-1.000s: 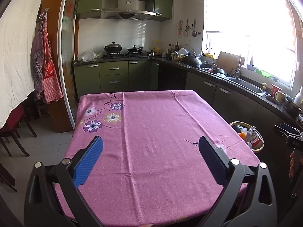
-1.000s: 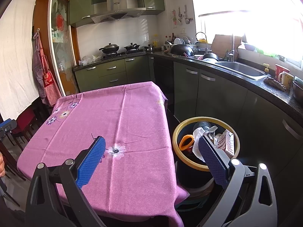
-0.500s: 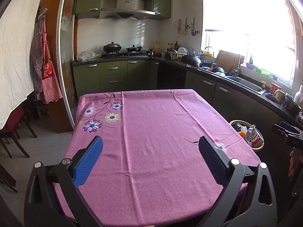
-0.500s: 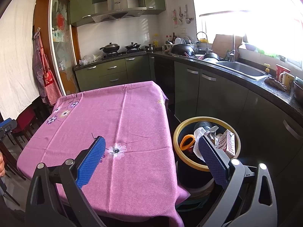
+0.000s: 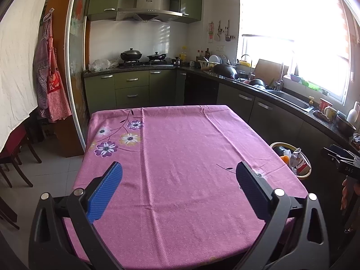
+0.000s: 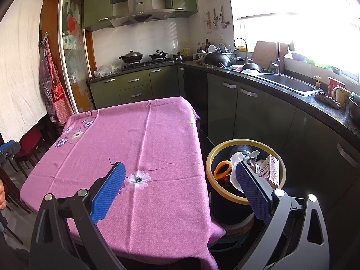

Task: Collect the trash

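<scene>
Holding left tongs [image 5: 178,175] and right tongs [image 6: 180,176] wide, both empty, over pink worktop [image 5: 180,148]. I see no trash on cloth; all trash sits in bin [image 6: 245,199] at right. Risk: right tongs snagging bin rim if I swing low.

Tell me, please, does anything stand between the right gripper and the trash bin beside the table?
Nothing visible does. The right gripper is open and holds nothing, and the trash bin, already holding a carton, sits uncovered beside the table.
</scene>
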